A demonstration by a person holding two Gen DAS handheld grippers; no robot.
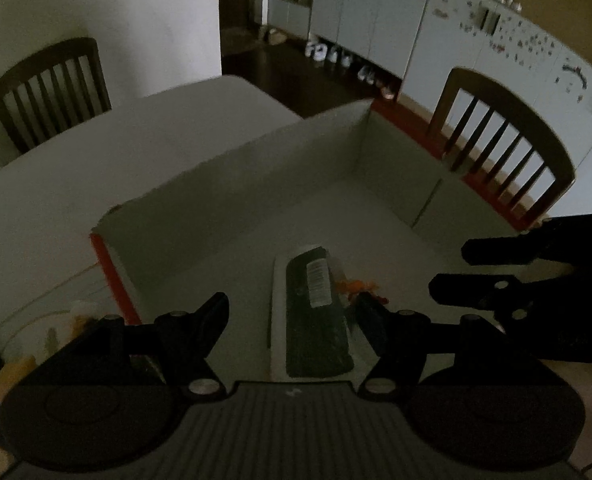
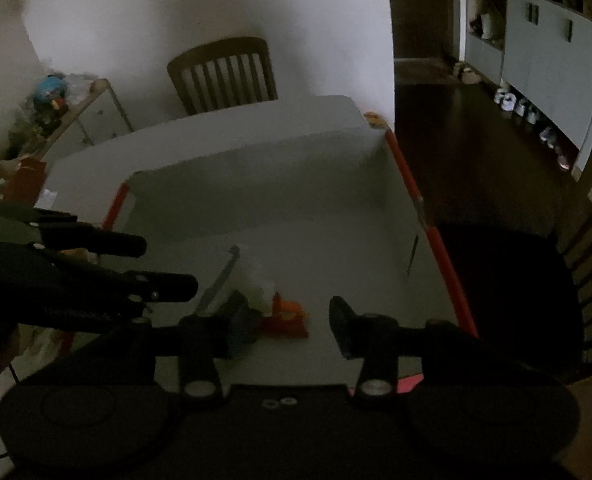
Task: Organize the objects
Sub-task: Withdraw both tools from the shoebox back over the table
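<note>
A white open box [image 1: 223, 196] with red outer edges stands on the table. On its floor lies a flat white pack [image 1: 316, 312] with dark contents and a barcode label. A small orange item [image 1: 362, 288] rests beside the pack. My left gripper [image 1: 291, 316] hovers open over the pack, one finger on each side, touching nothing. My right gripper [image 2: 289, 324] is open above the orange item [image 2: 287, 316], which shows between its fingers; contact is unclear. Each gripper appears in the other's view: the right gripper [image 1: 450, 270] at the right edge, the left gripper [image 2: 167, 264] at the left.
The box walls [image 2: 255, 168] rise at the far side. A white table [image 1: 95, 152] extends beyond the box, with dark wooden chairs [image 1: 51, 88] [image 1: 504, 144] behind and to the right. Yellowish clutter [image 1: 27, 344] lies outside the box at lower left. Cabinets [image 1: 376, 20] line the far room.
</note>
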